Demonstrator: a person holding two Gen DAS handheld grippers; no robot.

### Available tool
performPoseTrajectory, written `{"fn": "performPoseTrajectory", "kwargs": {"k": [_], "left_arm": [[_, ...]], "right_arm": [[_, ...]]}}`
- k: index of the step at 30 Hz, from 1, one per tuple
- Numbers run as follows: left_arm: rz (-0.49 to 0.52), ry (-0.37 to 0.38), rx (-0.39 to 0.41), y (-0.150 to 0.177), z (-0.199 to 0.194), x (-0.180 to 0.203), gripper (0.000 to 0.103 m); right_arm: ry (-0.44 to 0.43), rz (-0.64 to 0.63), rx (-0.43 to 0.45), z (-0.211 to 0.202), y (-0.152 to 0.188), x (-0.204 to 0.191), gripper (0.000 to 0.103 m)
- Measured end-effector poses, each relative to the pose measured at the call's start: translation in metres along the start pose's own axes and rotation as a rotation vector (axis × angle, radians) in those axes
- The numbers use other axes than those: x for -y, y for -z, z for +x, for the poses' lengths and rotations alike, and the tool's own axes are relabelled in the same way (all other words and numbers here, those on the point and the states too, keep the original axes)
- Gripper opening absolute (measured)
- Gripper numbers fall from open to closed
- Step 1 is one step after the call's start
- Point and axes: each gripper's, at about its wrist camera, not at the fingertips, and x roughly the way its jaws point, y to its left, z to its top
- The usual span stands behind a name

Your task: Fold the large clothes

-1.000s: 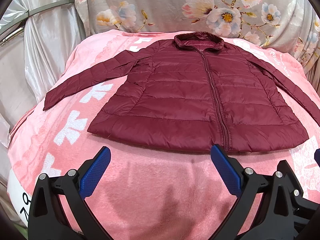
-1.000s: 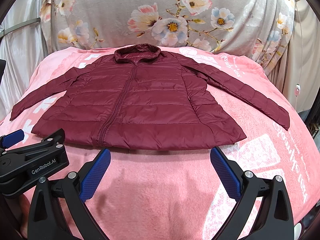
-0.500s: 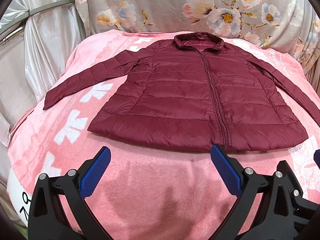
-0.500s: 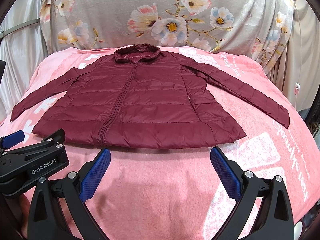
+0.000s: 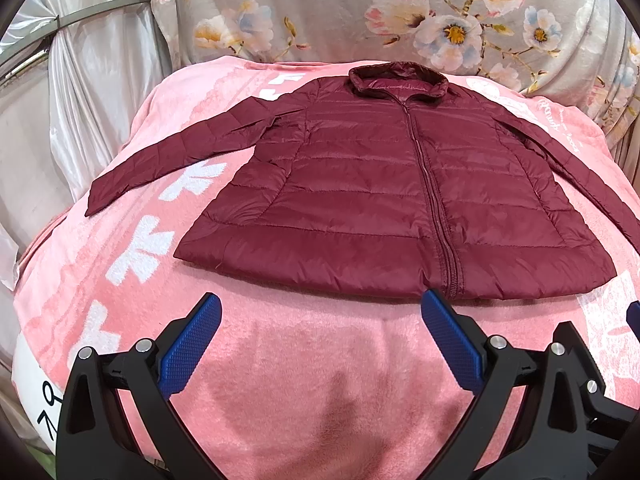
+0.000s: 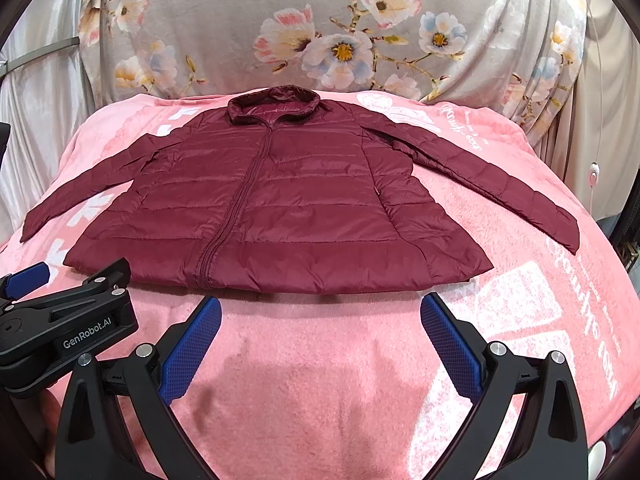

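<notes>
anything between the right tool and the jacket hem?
Nothing but bare pink blanket between the right tool and the hem of the maroon jacket, clearest in the right wrist view. The left tool sits off to the side.

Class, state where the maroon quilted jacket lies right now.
The maroon quilted jacket lies flat, sleeves spread, on the pink fleece blanket, beyond both open grippers, its collar toward the floral curtain.
</notes>
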Motion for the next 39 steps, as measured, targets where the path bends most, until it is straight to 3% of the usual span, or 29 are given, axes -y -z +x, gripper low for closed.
{"fn": "performPoseTrajectory", "kwargs": {"k": [23, 27, 32, 39], "left_arm": [[-0.001, 0.011, -0.038, 0.002, 0.014, 0.004, 0.095], [0.004, 0.032, -0.048, -0.004, 0.02, 0.005, 0.096], [-0.042, 0.033, -0.042, -0.025, 0.026, -0.011, 0.096], [-0.144, -0.009, -0.011, -0.061, 0.037, -0.058, 0.096]], "right_arm": [[-0.003, 0.009, -0.035, 0.015, 0.001, -0.003, 0.098], [-0.051, 0.01, -0.065, 0.026, -0.006, 0.004, 0.098], [-0.022, 0.175, -0.082, 0.046, -0.028, 0.072, 0.098], [0.07, 0.65, -0.122, 0.093, -0.048, 0.246, 0.098]]}}
